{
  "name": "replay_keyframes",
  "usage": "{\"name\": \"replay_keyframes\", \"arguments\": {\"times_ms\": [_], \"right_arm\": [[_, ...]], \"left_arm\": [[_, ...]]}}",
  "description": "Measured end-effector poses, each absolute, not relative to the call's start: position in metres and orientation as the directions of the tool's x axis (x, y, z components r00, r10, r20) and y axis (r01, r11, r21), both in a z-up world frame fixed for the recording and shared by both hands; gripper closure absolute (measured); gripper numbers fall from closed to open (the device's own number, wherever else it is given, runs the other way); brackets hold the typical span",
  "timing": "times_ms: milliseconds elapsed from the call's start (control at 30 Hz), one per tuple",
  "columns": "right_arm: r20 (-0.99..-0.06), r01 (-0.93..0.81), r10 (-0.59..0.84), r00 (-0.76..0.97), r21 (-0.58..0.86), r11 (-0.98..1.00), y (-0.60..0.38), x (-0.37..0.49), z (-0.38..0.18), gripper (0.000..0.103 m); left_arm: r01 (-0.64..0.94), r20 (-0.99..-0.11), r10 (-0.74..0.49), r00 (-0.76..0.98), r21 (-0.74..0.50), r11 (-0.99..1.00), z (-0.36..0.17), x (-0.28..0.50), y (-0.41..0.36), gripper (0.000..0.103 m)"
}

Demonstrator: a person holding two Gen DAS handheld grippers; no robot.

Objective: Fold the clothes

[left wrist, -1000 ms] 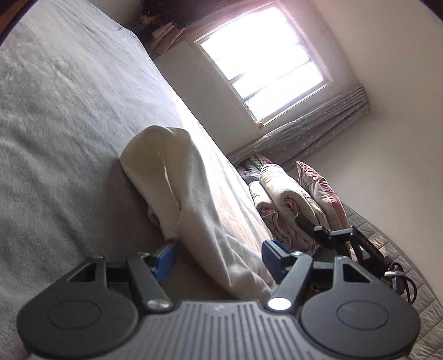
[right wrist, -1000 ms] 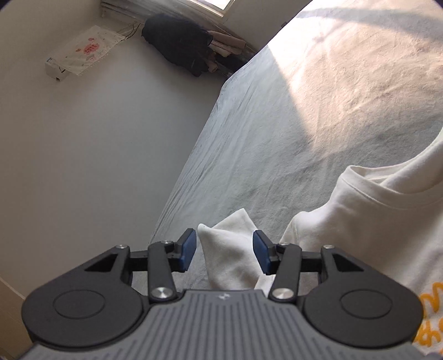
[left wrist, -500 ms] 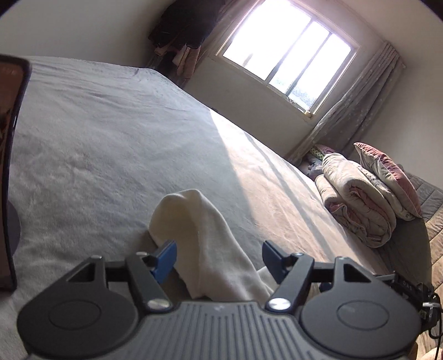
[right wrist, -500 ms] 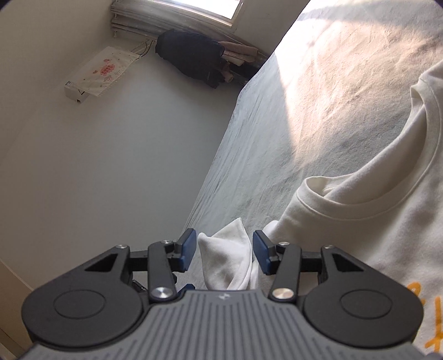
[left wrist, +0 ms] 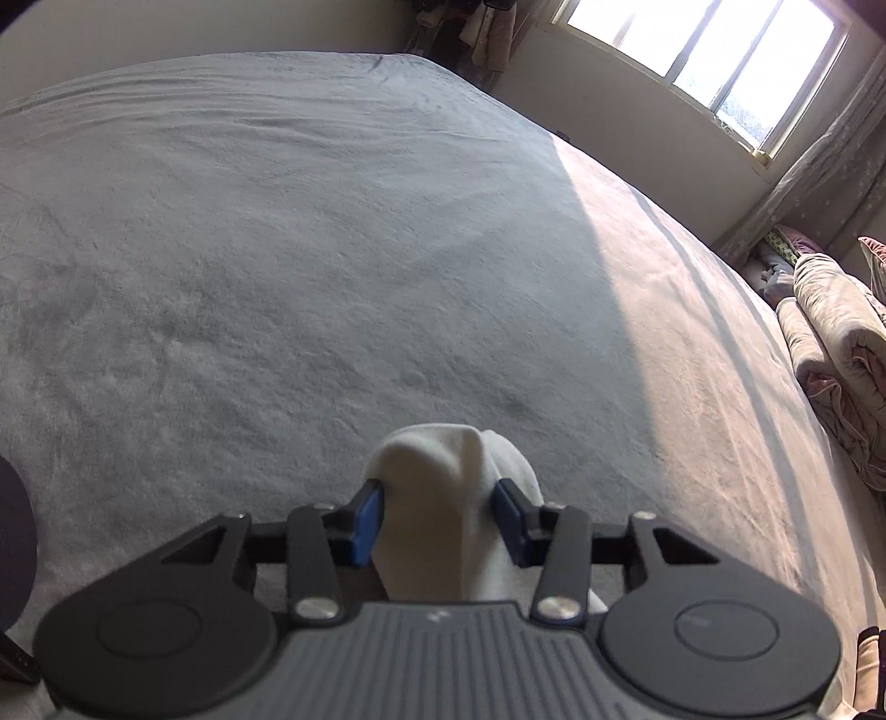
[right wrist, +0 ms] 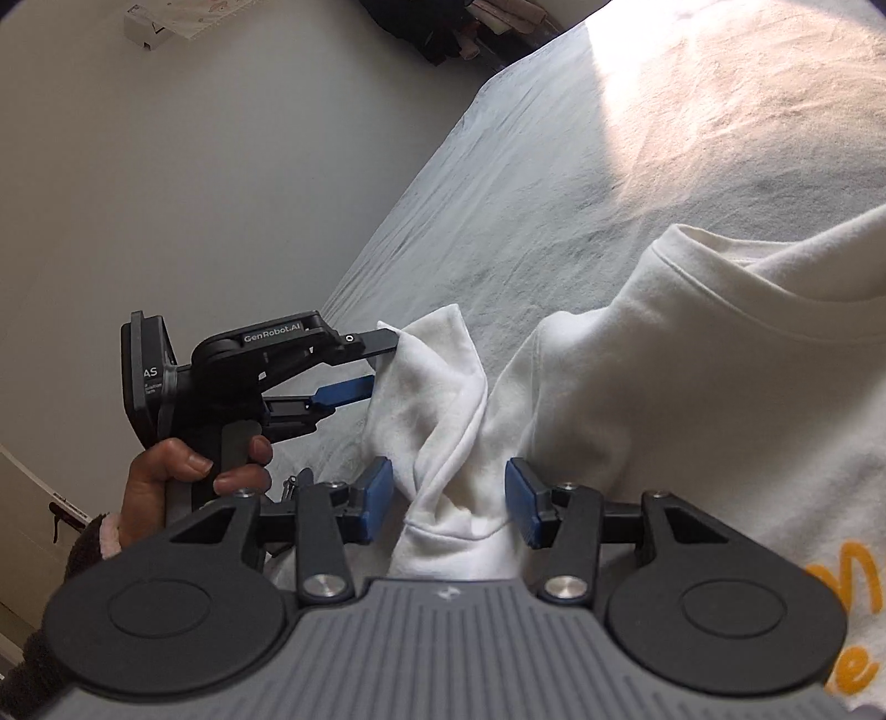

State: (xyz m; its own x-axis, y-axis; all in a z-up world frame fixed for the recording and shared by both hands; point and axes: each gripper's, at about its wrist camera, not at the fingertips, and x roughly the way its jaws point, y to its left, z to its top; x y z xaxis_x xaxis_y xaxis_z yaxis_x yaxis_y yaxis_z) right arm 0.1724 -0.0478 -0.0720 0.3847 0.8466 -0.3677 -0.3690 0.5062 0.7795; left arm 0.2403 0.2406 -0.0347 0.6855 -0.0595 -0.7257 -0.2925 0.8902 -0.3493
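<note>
A cream sweatshirt (right wrist: pixel 692 387) with orange print lies on the grey bed (right wrist: pixel 554 166), neckline toward the far side. Its white sleeve (right wrist: pixel 432 376) rises bunched at the shirt's left. My left gripper (left wrist: pixel 437 518) points down at the bed with the sleeve (left wrist: pixel 443 471) between its blue pads; the jaws are closing and both pads touch the cloth. The right wrist view shows that left gripper (right wrist: pixel 382 363) from the side, pinching the sleeve's edge, held by a hand (right wrist: pixel 166 476). My right gripper (right wrist: pixel 448 501) has bunched shoulder fabric between its pads.
The bed (left wrist: pixel 332 249) spreads wide ahead of the left gripper, half in sunlight. Folded quilts (left wrist: pixel 830 343) are piled at its right end below a window (left wrist: pixel 703 50). A plain wall (right wrist: pixel 166 194) runs along the bed's left side, with dark clothes (right wrist: pixel 443 33) in the far corner.
The left gripper rose and tipped downward, its view swinging from the window to the bed. Its jaws narrowed onto the sleeve. It now shows in the right wrist view.
</note>
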Motion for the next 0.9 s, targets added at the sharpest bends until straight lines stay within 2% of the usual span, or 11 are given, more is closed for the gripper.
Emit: {"name": "replay_keyframes", "arguments": {"times_ms": [133, 267, 333, 400, 533, 700, 900], "right_arm": [[-0.330, -0.378, 0.882, 0.336, 0.810, 0.448, -0.041, 0.166, -0.074, 0.052], [-0.294, -0.399, 0.908, 0.298, 0.826, 0.399, -0.036, 0.160, -0.072, 0.052], [-0.301, -0.411, 0.906, 0.296, 0.817, 0.405, -0.033, 0.157, -0.070, 0.052], [-0.306, -0.425, 0.906, 0.292, 0.807, 0.410, -0.031, 0.154, -0.068, 0.052], [-0.318, -0.454, 0.904, 0.284, 0.786, 0.420, -0.025, 0.151, -0.065, 0.052], [-0.321, -0.447, 0.906, 0.277, 0.791, 0.417, -0.024, 0.149, -0.067, 0.052], [-0.316, -0.446, 0.908, 0.274, 0.795, 0.412, -0.027, 0.147, -0.067, 0.052]], "left_arm": [[-0.300, -0.794, 0.033, 0.607, -0.190, 0.935, -0.029, 0.216, 0.230, 0.066], [-0.218, -0.853, 0.096, 0.512, -0.021, 0.976, -0.035, 0.190, 0.217, 0.066], [-0.209, -0.844, 0.086, 0.529, -0.032, 0.977, -0.023, 0.179, 0.218, 0.065], [-0.196, -0.818, 0.037, 0.574, -0.094, 0.976, -0.006, 0.175, 0.221, 0.054], [-0.122, -0.775, -0.044, 0.630, -0.154, 0.981, 0.022, 0.191, 0.209, 0.043], [-0.091, -0.801, -0.055, 0.596, -0.136, 0.987, 0.016, 0.238, 0.183, 0.041], [-0.193, -0.858, 0.062, 0.509, -0.043, 0.980, -0.025, 0.297, 0.170, 0.042]]}}
